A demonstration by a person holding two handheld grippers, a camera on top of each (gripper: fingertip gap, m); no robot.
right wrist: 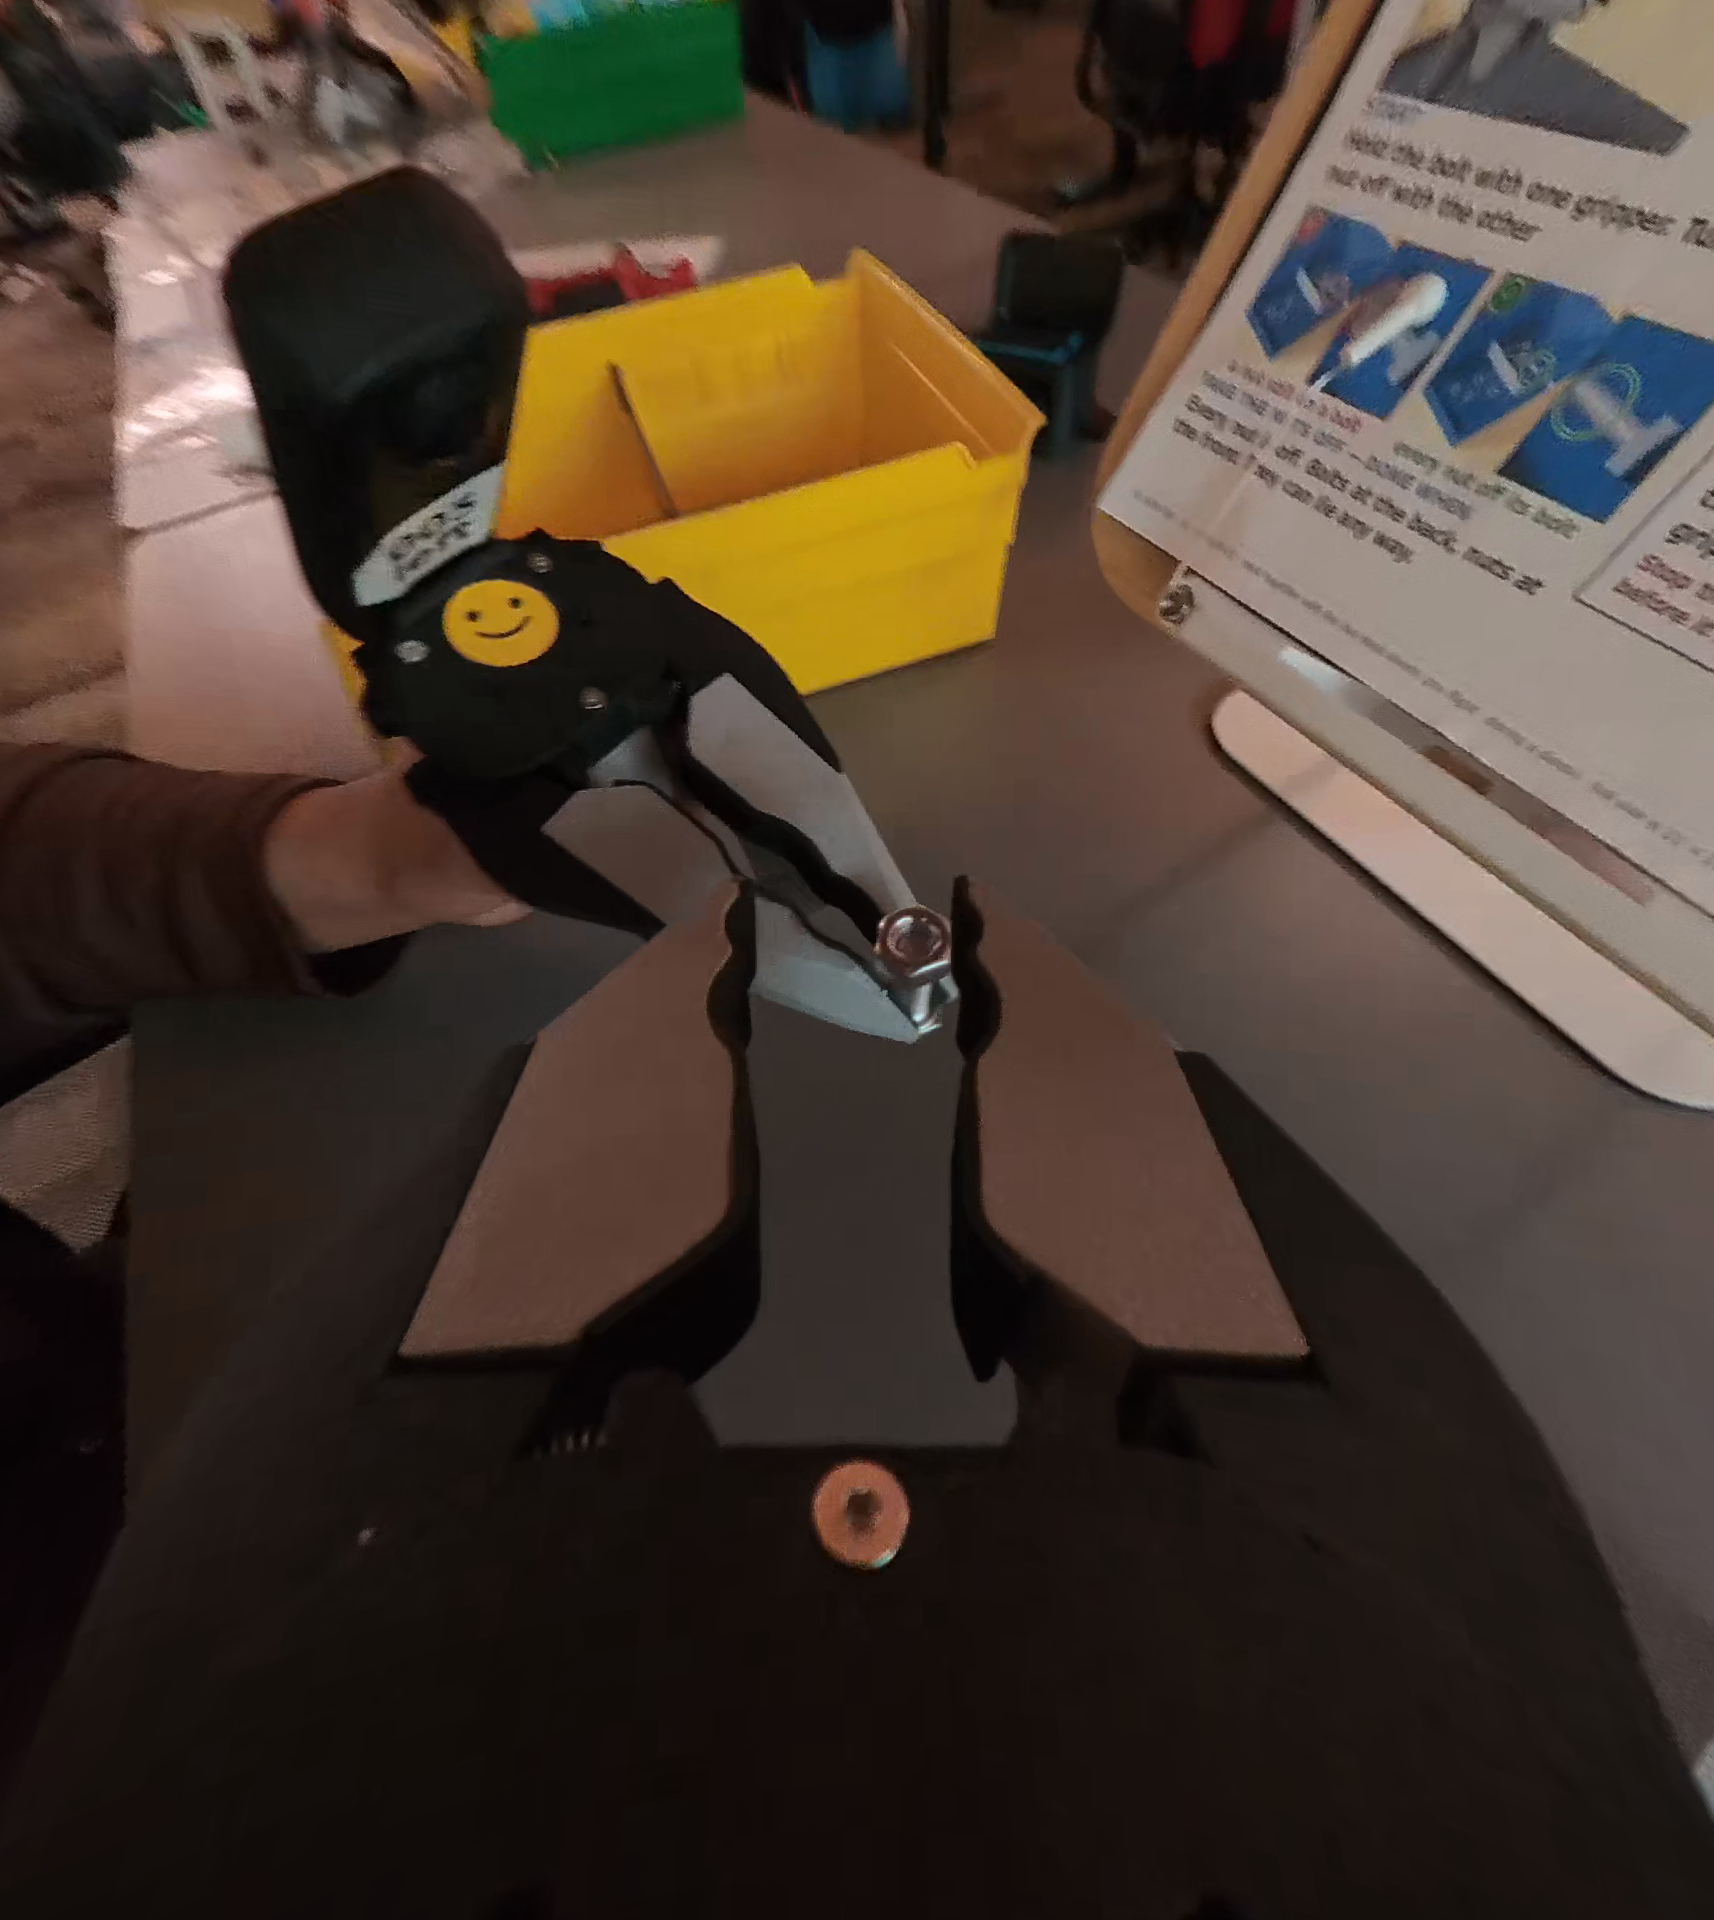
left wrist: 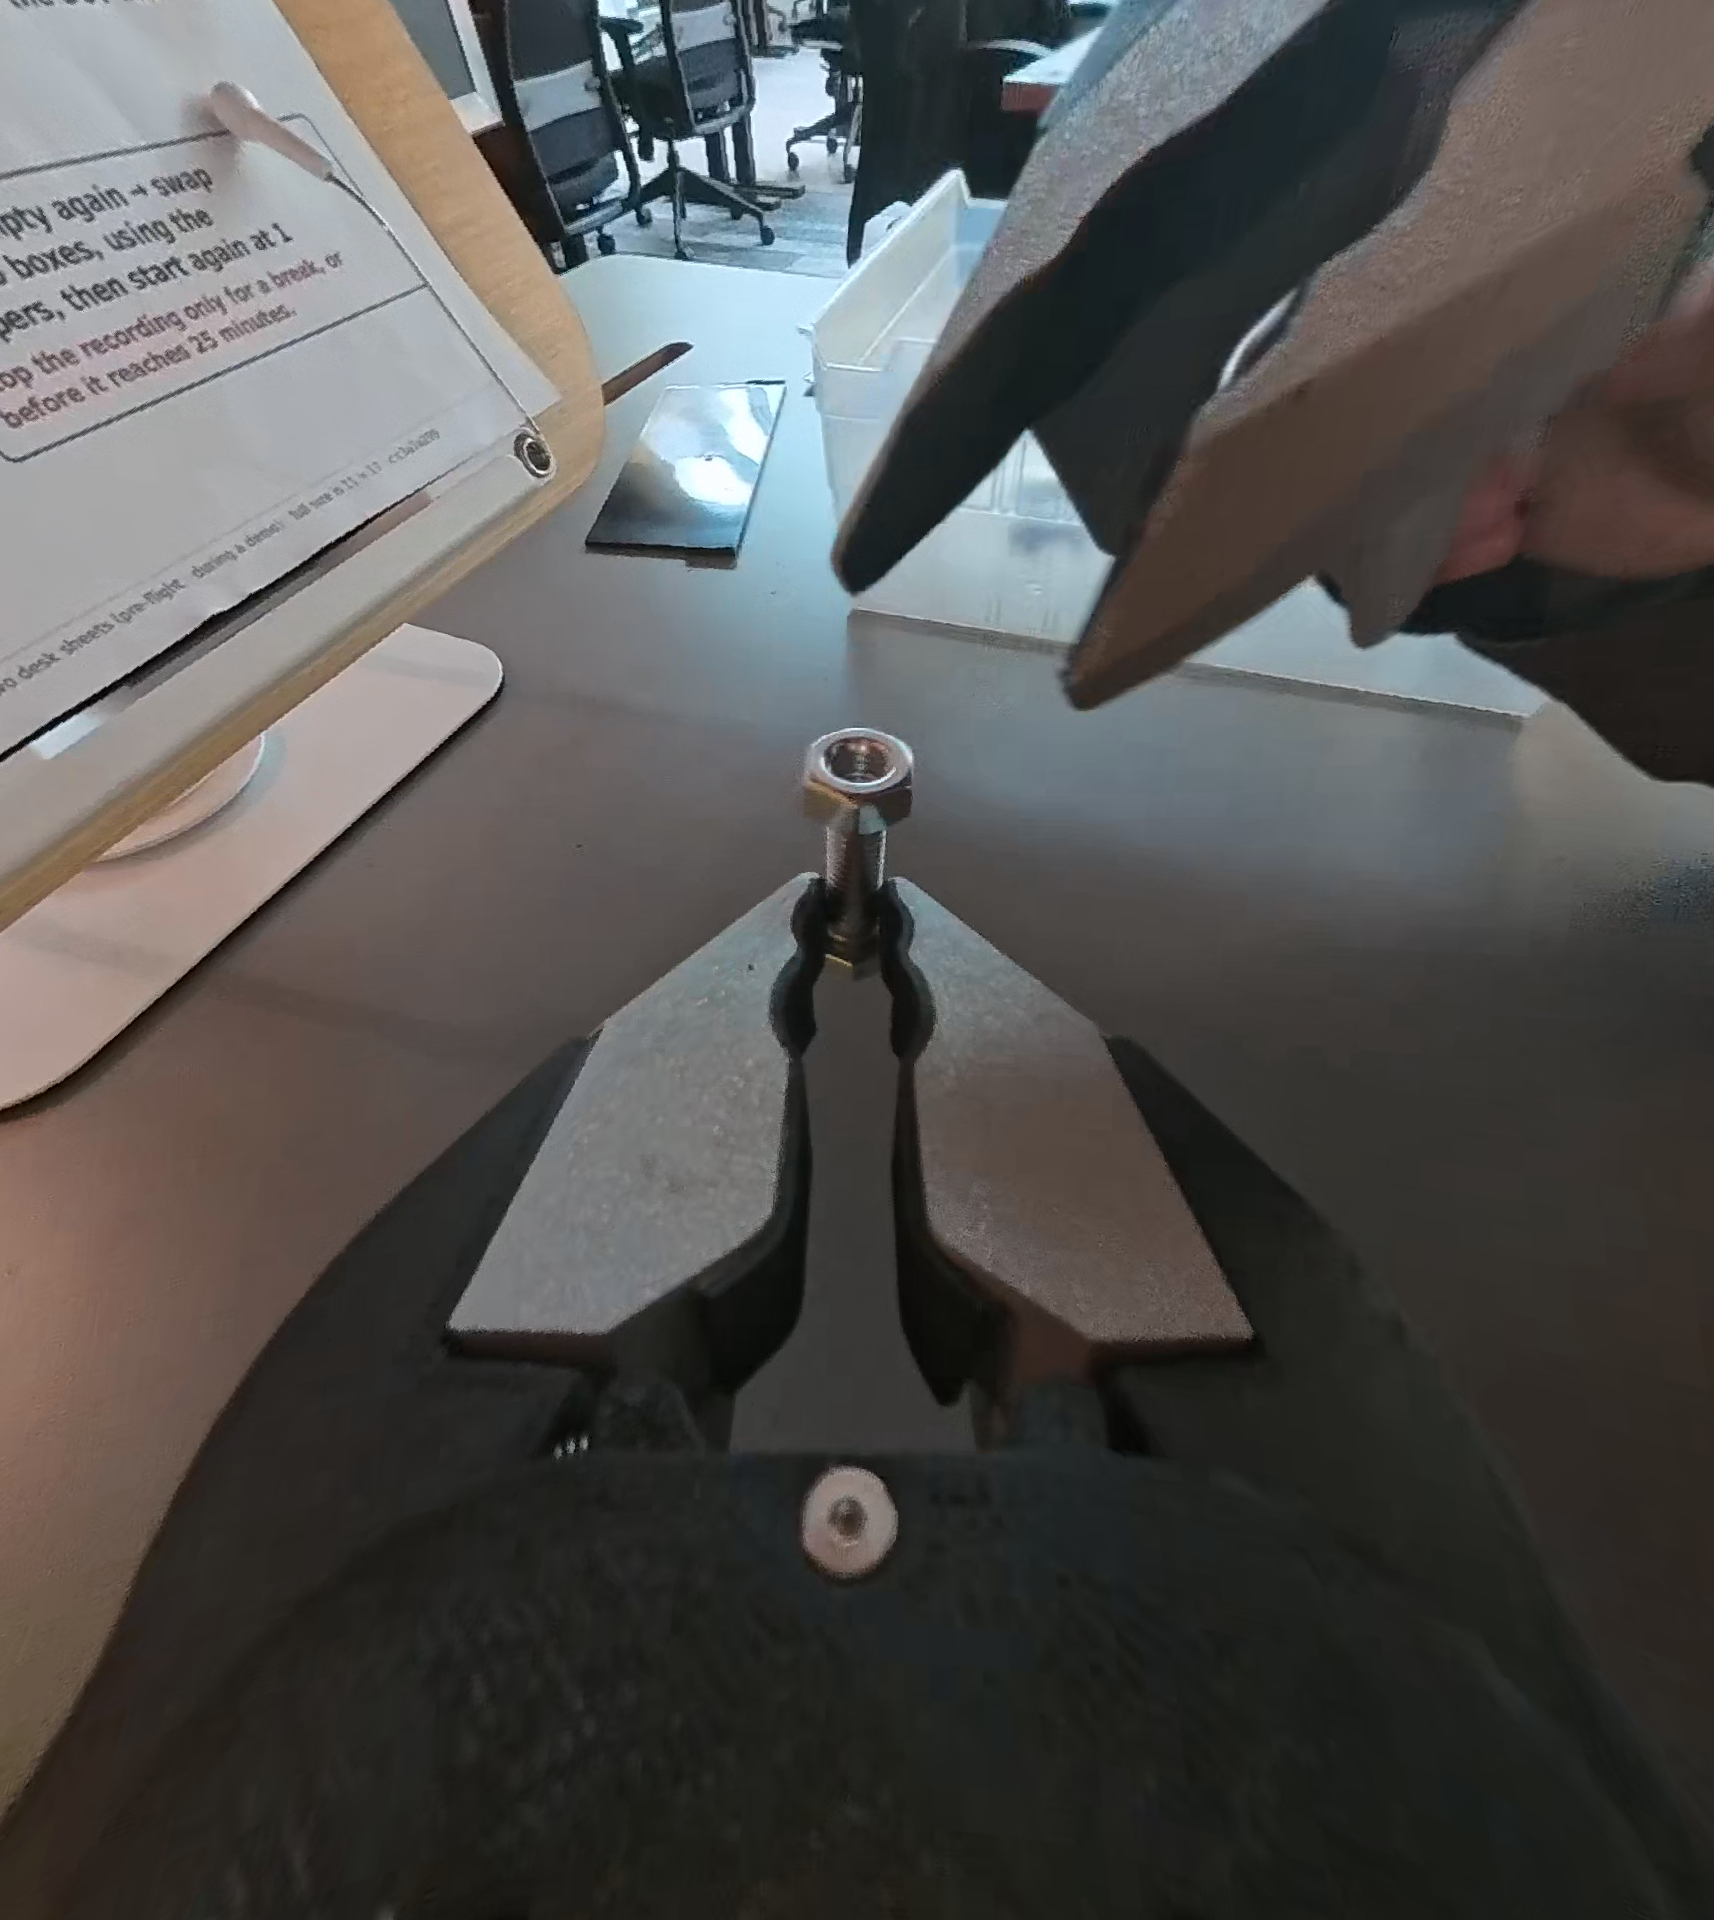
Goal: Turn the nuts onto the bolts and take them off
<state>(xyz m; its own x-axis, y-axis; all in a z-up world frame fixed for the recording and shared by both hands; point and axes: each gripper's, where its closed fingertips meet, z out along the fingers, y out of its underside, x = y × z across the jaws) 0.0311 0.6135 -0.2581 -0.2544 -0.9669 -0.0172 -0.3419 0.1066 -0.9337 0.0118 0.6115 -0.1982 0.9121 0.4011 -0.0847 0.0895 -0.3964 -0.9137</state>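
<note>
My left gripper (left wrist: 851, 906) is shut on the head end of a steel bolt (left wrist: 845, 860). The bolt's shaft points forward, with a hex nut (left wrist: 858, 779) on its tip. My right gripper (left wrist: 967, 623) is open and hovers above and beyond the nut, not touching it. In the right wrist view my right gripper (right wrist: 848, 914) is open, and the nut (right wrist: 915, 940) shows between its fingertips. The left gripper (right wrist: 900, 1003) comes in from the left there, held by a hand in a brown sleeve (right wrist: 53, 862).
A yellow divided bin (right wrist: 780, 468) stands behind the left gripper. A clear plastic bin (left wrist: 894, 343) and a flat black plate (left wrist: 697, 468) lie on the grey table (left wrist: 1248, 935). An instruction sheet on a wooden stand (left wrist: 209, 416) stands at the left. Office chairs are beyond. About 6 cm separates my left fingertips from my right.
</note>
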